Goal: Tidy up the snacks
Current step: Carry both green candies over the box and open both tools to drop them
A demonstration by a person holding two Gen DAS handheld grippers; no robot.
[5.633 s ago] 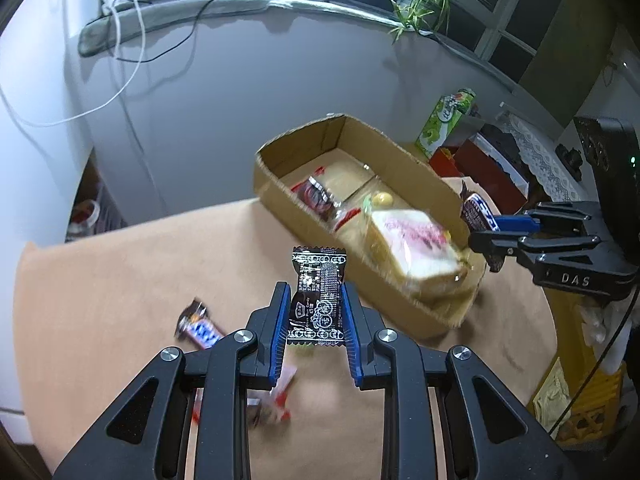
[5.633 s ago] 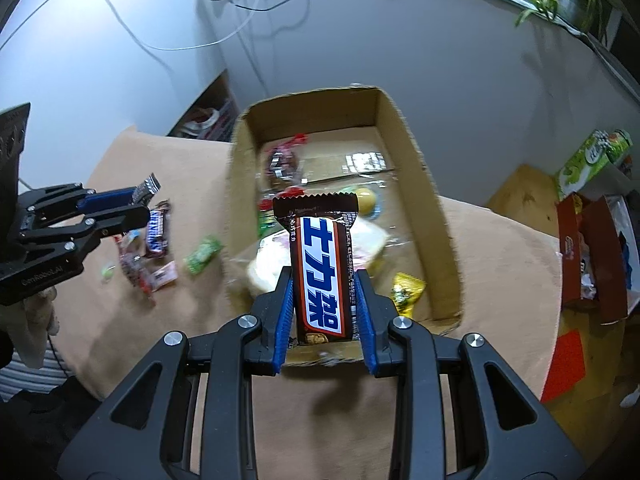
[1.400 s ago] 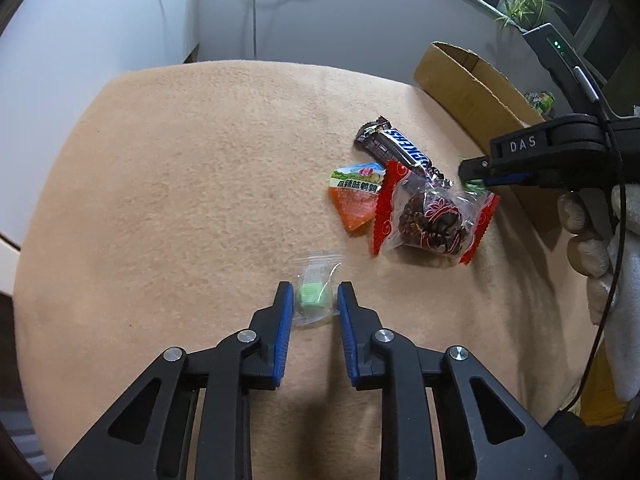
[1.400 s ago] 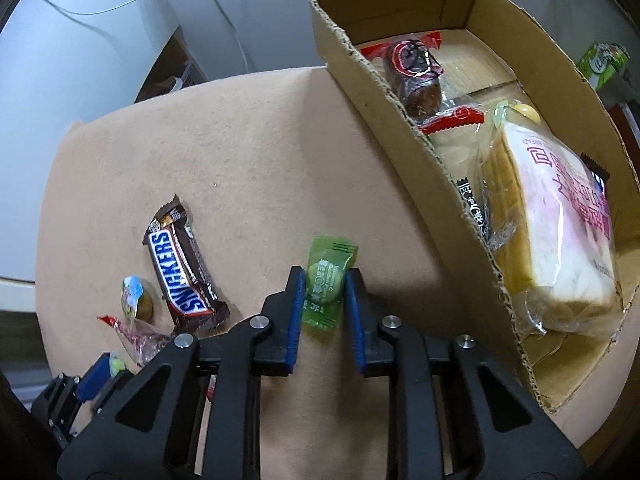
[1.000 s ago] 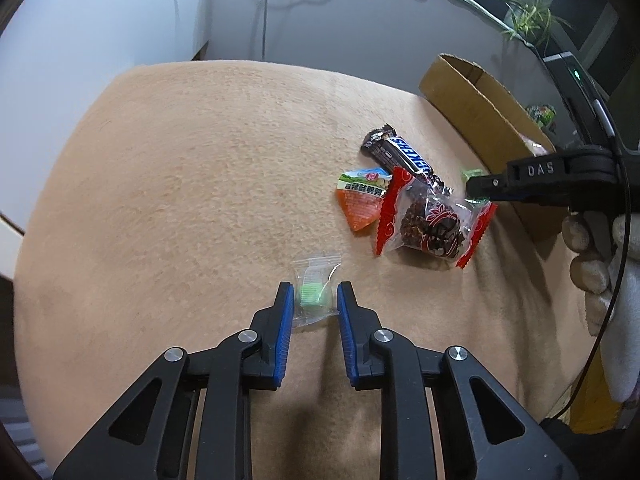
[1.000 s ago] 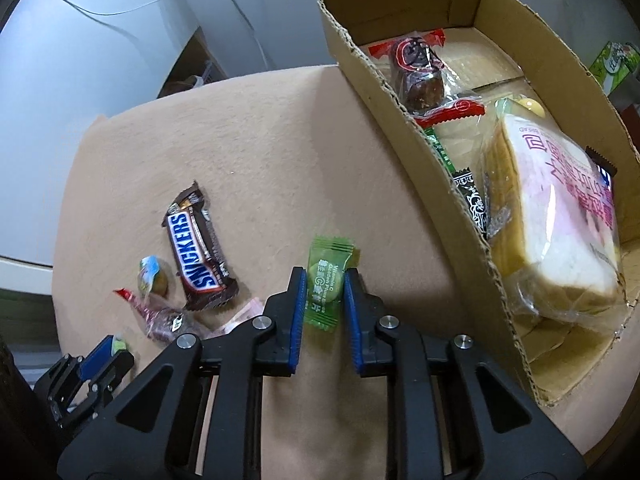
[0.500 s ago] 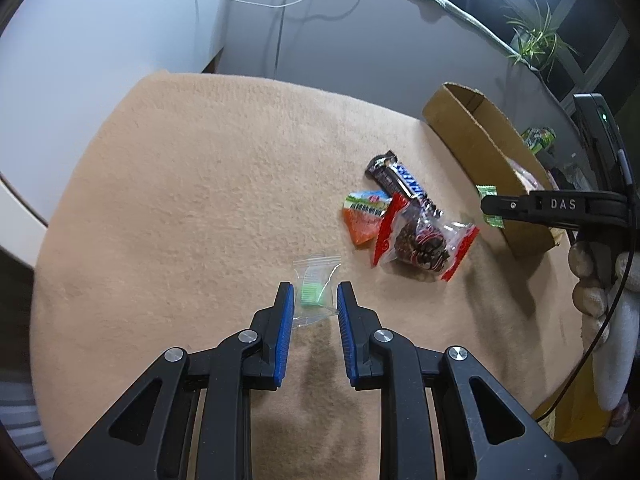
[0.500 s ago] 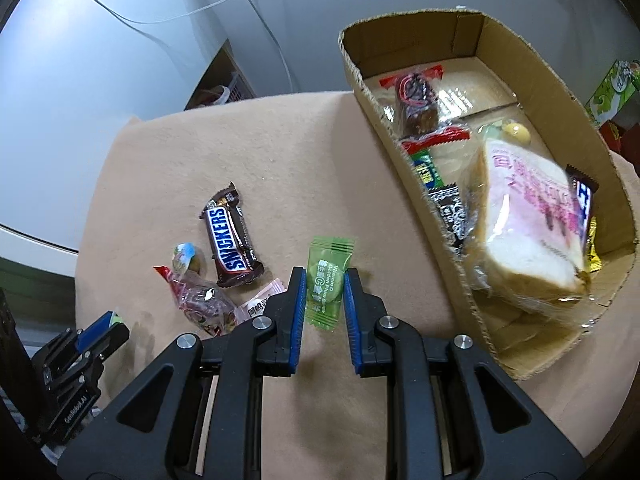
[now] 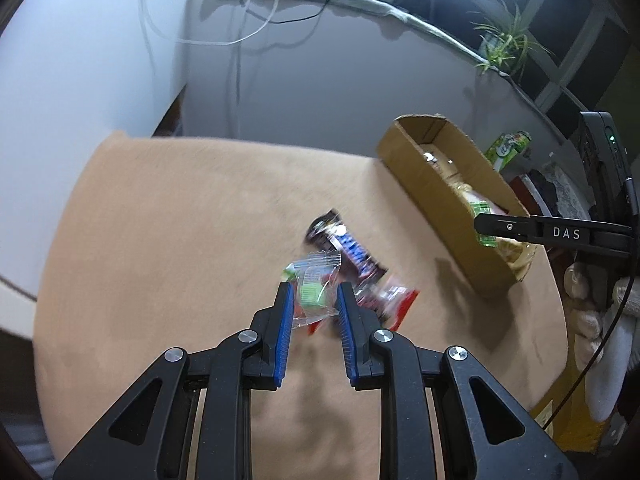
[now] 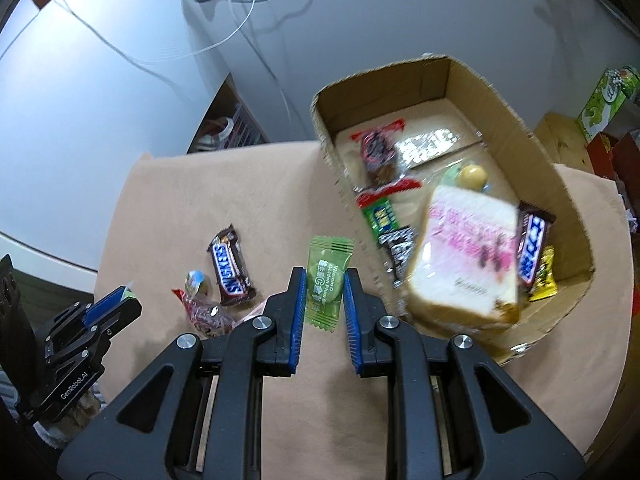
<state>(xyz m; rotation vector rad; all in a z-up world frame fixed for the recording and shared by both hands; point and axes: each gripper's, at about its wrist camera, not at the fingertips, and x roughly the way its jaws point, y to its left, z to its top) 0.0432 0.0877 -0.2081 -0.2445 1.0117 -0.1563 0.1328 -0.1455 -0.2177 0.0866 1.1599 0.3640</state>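
My left gripper point(image 9: 313, 300) is shut on a clear packet with a green candy point(image 9: 312, 290) and holds it above the tan table. My right gripper point(image 10: 325, 286) is shut on a green vitamin C candy point(image 10: 326, 278) and holds it just left of the cardboard box point(image 10: 496, 92). The box also shows in the left wrist view point(image 9: 424, 182), with the right gripper point(image 9: 486, 226) over its near wall. A Snickers bar point(image 10: 230, 266), a red-ended snack packet point(image 10: 200, 310) and a small round candy point(image 10: 195, 281) lie on the table.
The box holds a bread loaf point(image 10: 466, 264), a chocolate bar point(image 10: 532, 248), a yellow packet point(image 10: 546, 276) and several small snacks. A green carton point(image 10: 604, 100) stands beyond the table. Cables hang on the back wall point(image 9: 240, 40).
Both grippers have lifted with their candies. The left one moved toward the snack pile and box; the right one rose and drew level with the box's near wall.
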